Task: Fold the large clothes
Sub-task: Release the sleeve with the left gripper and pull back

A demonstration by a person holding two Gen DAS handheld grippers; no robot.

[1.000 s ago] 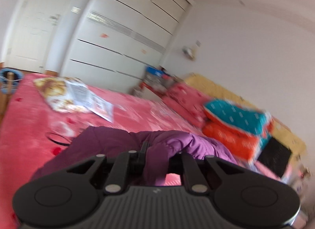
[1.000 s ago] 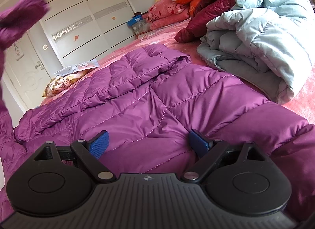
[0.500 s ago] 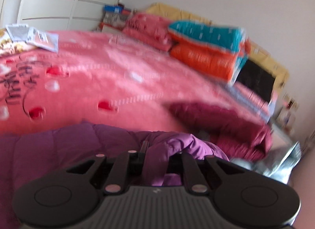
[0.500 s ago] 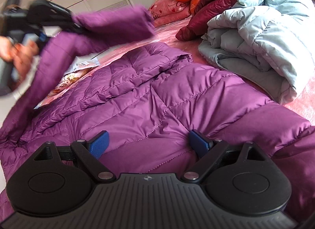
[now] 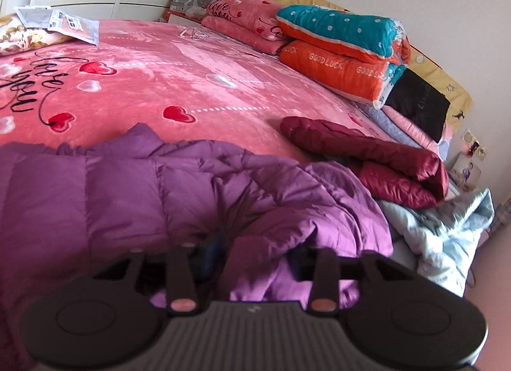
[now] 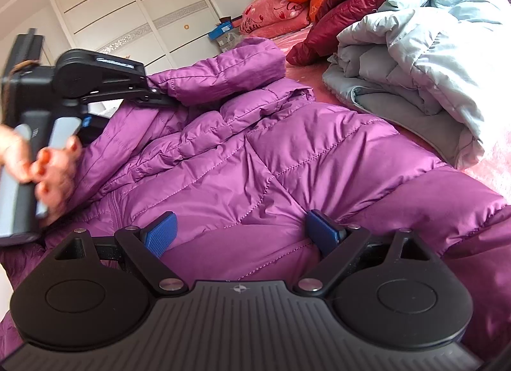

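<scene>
Now a sleeve fold looks to be the step in hand on the purple puffy coat (image 6: 287, 160), which lies spread across the middle of the right wrist view on the pink bed cover (image 5: 179, 83). At the left edge of that view, the left gripper (image 6: 159, 98) has laid the sleeve (image 6: 223, 71) across the coat's chest. Its jaws have just been opening, with the sleeve cloth between them, so the pinch looks let go. The right gripper (image 6: 242, 233), low in the frame, rests on the coat hem with its blue pads spread wide, holding nothing. Next, I think the left one should pull back clear, and the other sleeve needs folding in too.
</scene>
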